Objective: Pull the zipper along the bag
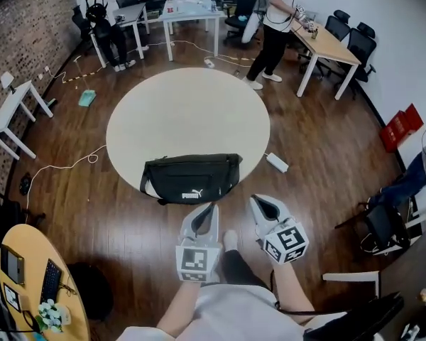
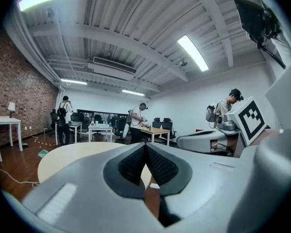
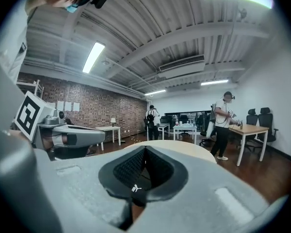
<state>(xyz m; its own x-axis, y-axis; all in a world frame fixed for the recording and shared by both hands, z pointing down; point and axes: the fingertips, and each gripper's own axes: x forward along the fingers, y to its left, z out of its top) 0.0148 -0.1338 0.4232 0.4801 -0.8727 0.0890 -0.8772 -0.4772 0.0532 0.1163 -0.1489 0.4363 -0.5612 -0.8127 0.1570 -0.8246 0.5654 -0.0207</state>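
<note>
Left gripper (image 1: 210, 208), right gripper (image 1: 258, 202) both closed, empty, parked just short of bag (image 1: 192, 178) at table (image 1: 188, 105) edge; likely staging, pull not started

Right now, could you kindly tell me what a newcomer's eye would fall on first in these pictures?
A black bag lies at the near edge of a round pale table in the middle of the room. Just short of it, the left gripper and right gripper are held side by side, both shut and empty, not touching the bag. Beyond the table, a person stands at a desk.
</note>
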